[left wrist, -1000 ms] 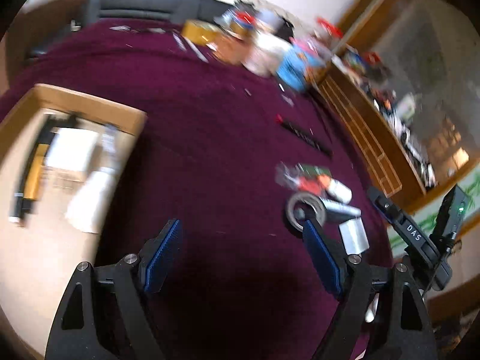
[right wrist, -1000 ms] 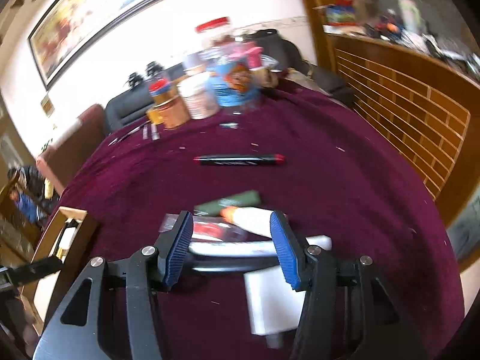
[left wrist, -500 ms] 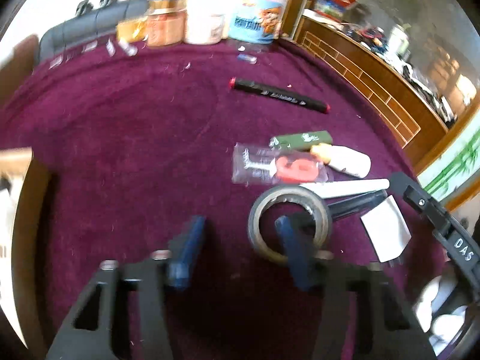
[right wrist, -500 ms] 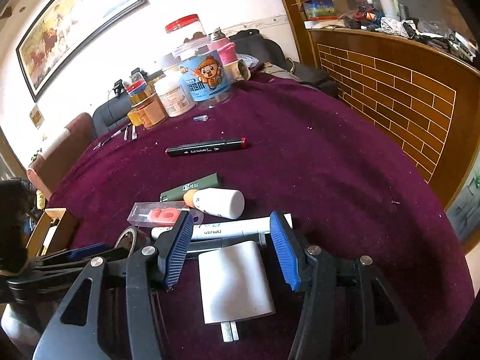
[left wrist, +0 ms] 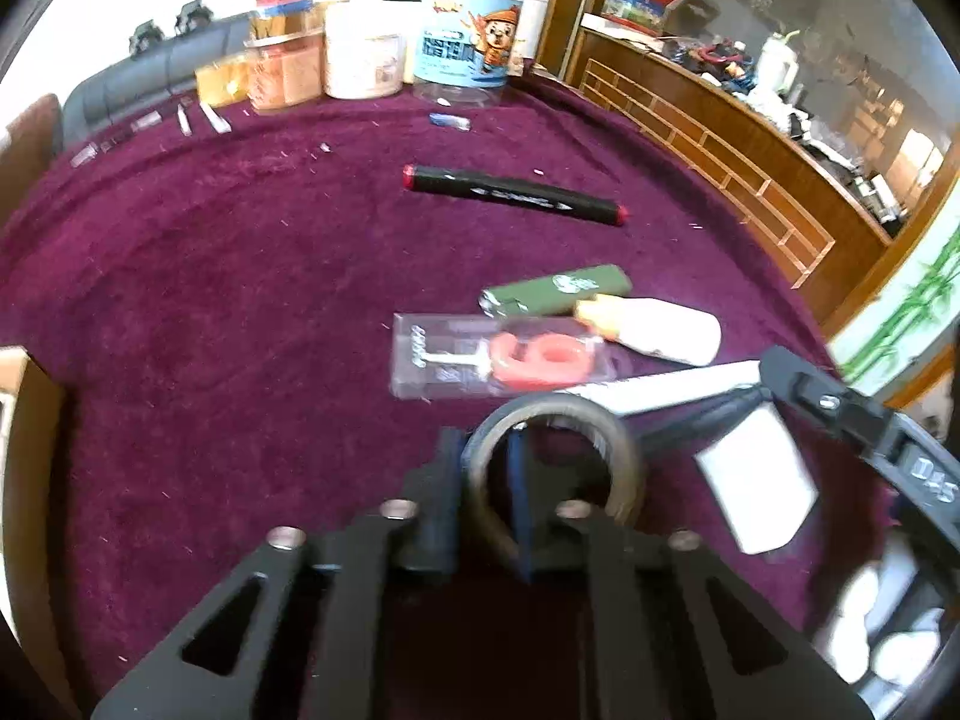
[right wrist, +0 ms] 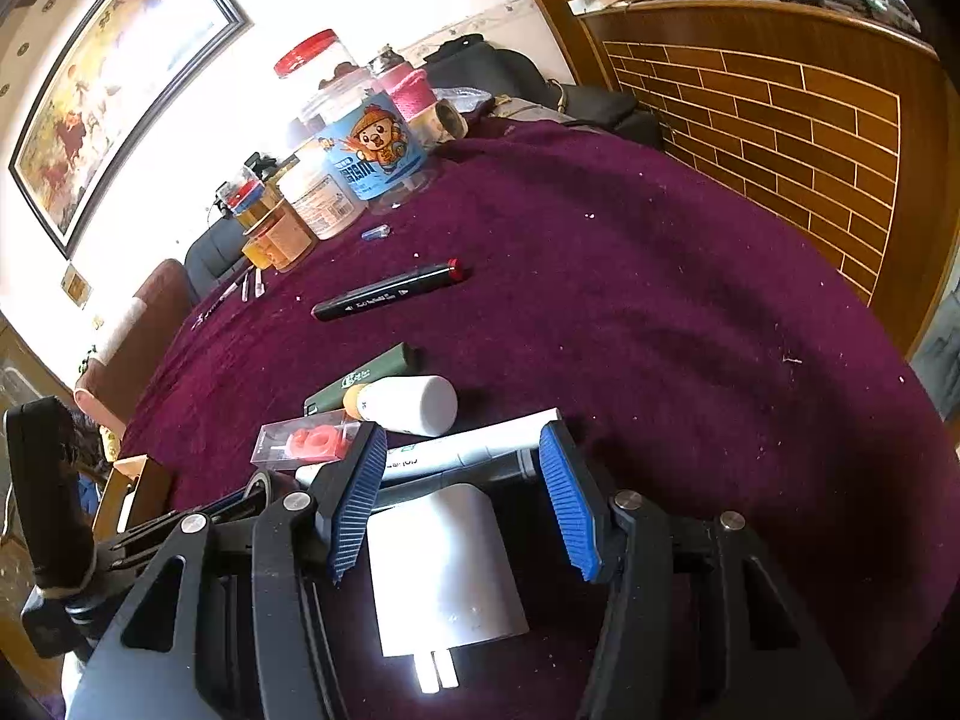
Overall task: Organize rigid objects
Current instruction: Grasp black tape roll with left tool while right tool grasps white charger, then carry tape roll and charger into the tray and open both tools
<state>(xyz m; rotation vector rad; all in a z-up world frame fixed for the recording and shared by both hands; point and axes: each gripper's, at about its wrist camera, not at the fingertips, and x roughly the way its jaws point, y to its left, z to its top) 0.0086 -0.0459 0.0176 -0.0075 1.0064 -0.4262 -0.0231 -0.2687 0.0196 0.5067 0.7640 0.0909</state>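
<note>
A cluster of jars is seen at the far edge of the purple tablecloth [right wrist: 690, 312]: a blue-labelled cartoon jar [right wrist: 375, 150], a red-lidded jar [right wrist: 312, 69] behind it, and an orange-filled jar [left wrist: 282, 69]. A framed painting [right wrist: 114, 96] is hung on the wall. A wooden counter [left wrist: 738, 144] is cluttered with what may be tools.

grey-brown tape roll [left wrist: 549, 468] lies flat on maroon cloth, its near-left wall between two closed blue pads. white plug adapter [right wrist: 441, 570] lies flat, prongs toward camera. white marker [right wrist: 456, 447], white bottle with orange cap [right wrist: 408, 403], olive green case [right wrist: 360, 381], clear packet [right wrist: 306, 444] and black marker [right wrist: 390, 293] lie beyond.
</note>
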